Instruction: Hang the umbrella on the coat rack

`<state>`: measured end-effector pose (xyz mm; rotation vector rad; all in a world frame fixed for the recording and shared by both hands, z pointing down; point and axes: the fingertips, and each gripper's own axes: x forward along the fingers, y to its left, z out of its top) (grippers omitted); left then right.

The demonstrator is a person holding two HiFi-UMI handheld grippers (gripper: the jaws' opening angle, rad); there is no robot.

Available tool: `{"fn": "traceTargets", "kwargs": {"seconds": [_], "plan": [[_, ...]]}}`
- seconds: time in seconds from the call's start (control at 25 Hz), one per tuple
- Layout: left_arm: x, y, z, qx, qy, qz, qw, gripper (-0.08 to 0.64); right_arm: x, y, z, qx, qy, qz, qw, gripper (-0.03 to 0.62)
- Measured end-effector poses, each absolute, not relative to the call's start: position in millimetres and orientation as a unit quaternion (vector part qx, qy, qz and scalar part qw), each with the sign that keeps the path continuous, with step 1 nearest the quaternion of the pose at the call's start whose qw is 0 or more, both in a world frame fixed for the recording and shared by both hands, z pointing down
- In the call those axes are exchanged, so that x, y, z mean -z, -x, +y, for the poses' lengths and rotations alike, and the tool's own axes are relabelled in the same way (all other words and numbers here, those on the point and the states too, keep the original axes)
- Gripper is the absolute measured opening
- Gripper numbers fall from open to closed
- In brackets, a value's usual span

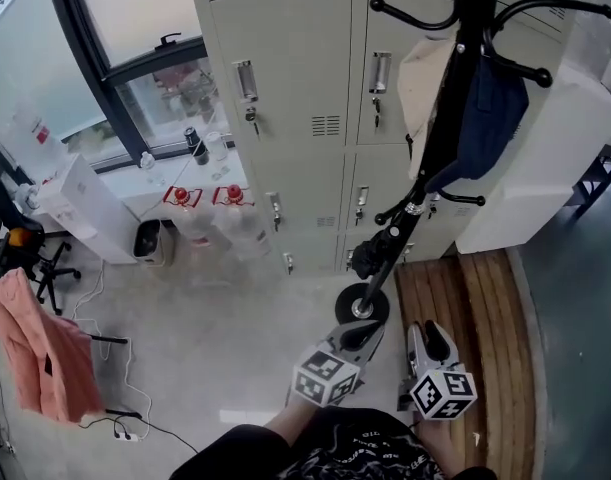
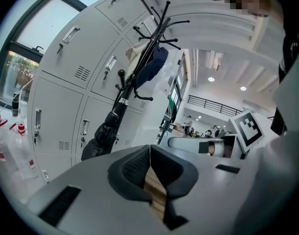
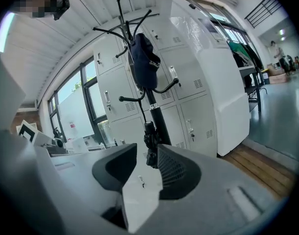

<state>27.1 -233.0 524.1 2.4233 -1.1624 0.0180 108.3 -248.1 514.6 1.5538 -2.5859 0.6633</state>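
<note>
The black coat rack (image 1: 445, 128) stands in front of the lockers, its round base (image 1: 362, 304) on the floor. A folded black umbrella (image 1: 371, 256) hangs close against the pole, below the lower hooks; it also shows as the umbrella (image 2: 103, 136) and the umbrella (image 3: 150, 141) in the two gripper views. A navy cloth item (image 1: 490, 118) hangs higher up. My left gripper (image 1: 360, 334) is shut and empty, just short of the base. My right gripper (image 1: 430, 344) beside it has a gap between its jaws with nothing in it; the umbrella lies well beyond them.
Grey lockers (image 1: 285, 118) stand behind the rack and a white cabinet (image 1: 545, 158) to its right. A wooden floor strip (image 1: 475, 318) runs under my right gripper. Bottles (image 1: 210, 208), a white box, cables and a pink cloth (image 1: 40, 353) on a chair lie to the left.
</note>
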Motion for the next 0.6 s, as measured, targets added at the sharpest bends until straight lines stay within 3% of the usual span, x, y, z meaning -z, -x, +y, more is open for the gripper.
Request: {"fn": "traceTargets", "kwargs": {"seconds": [0.12, 0.36, 0.6], "plan": [[-521.9, -35.1, -220.7, 0.007, -0.874, -0.425, 0.236, 0.011, -508.1, -111.1, -232.8, -0.197, -0.501, -0.842, 0.034, 0.076], [-524.8, -44.7, -190.7, 0.013, -0.867, -0.436, 0.241, 0.011, -506.5, -112.4, -200.3, -0.183, -0.486, -0.854, 0.044, 0.011], [-524.3, -55.5, -157.6, 0.019, -0.867, -0.441, 0.234, 0.010, -508.7, -117.8, -171.0, -0.155, -0.483, -0.859, 0.069, 0.005]]}}
